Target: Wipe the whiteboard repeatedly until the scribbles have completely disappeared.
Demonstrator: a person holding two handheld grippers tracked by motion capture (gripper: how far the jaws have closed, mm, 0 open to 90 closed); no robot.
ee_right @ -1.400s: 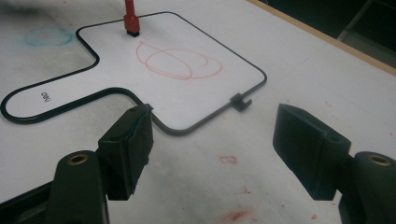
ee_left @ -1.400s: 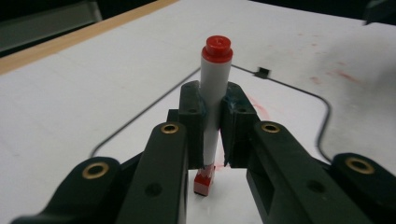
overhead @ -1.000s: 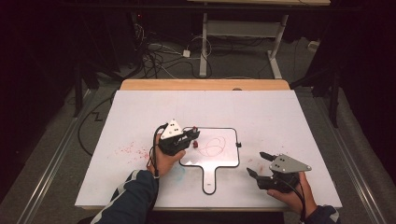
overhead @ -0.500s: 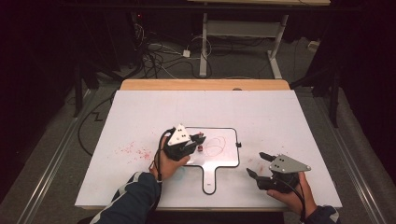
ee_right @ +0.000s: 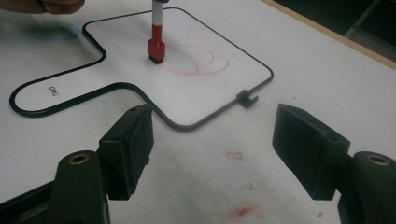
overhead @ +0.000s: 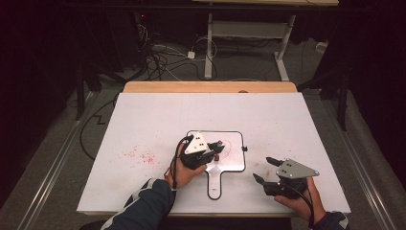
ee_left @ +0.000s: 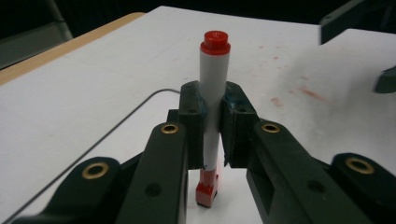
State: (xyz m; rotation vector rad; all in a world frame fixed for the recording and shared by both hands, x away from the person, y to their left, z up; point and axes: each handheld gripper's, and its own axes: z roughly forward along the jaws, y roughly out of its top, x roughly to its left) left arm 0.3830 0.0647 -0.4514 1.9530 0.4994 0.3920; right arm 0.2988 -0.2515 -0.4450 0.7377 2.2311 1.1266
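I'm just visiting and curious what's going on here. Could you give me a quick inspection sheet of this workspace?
Surface: white table with a wooden far edge; red smudges left of the board.
Job's things: small whiteboard with a black rim and a handle toward the person, bearing red loops; red marker held upright, its lower red end on the board.
Clutter: nothing seen.
Grippers: left tool shut on the marker over the board; right tool open, holding nothing, right of the board.
Cables: a black cable trails from the left tool; more cables lie on the floor beyond the table.
Surroundings: dark room; a white table frame behind.
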